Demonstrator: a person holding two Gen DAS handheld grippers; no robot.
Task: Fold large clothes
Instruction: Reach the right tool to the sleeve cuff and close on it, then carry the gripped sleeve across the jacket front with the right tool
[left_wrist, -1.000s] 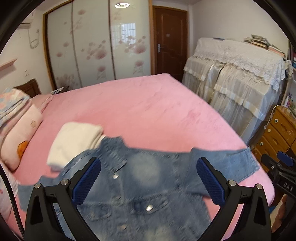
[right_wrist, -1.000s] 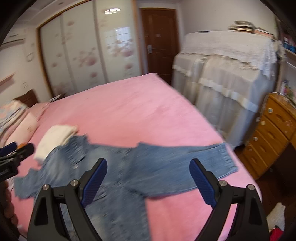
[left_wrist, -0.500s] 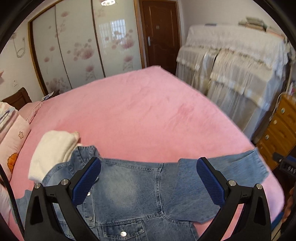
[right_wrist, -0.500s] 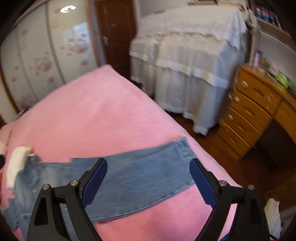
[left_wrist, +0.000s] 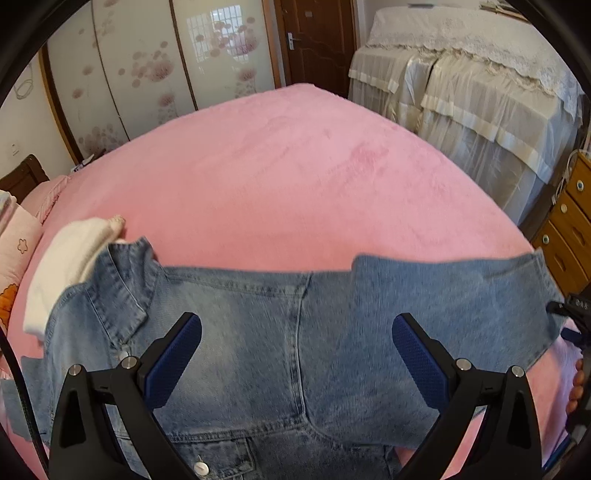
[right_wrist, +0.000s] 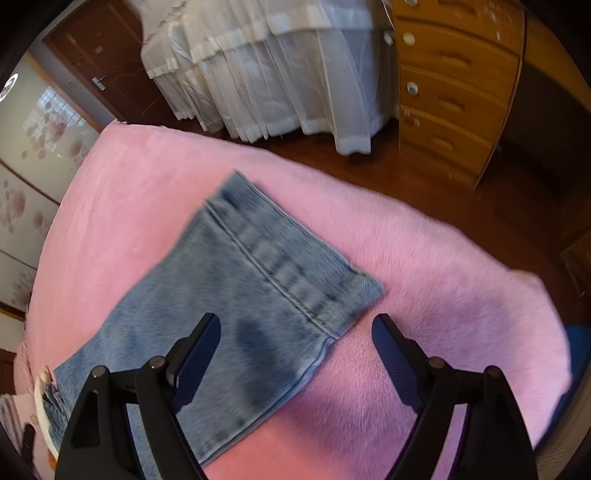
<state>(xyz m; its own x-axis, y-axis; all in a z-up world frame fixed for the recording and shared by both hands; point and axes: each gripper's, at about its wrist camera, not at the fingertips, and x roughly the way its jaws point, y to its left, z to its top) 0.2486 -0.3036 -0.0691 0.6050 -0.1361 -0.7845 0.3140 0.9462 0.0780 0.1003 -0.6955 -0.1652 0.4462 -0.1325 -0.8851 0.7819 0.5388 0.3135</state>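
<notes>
One denim jacket (left_wrist: 258, 332) lies spread on the pink bed (left_wrist: 295, 177), one folded white garment (left_wrist: 70, 258) at its ten o'clock. The left gripper (left_wrist: 297, 354) gapes wide and holds nothing. The right gripper (right_wrist: 295, 354) is closing, apparently still clear of the one sleeve (right_wrist: 258, 280) below.

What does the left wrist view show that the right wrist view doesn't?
Only the left wrist view shows the jacket's collar, its shoulder seam, the folded white garment beside it, and the left claw, open above the jacket body. Only the right wrist view shows the sleeve cuff up close, with the right claw closing, pads not yet touching the cloth. Both show the denim jacket on the pink bed.
</notes>
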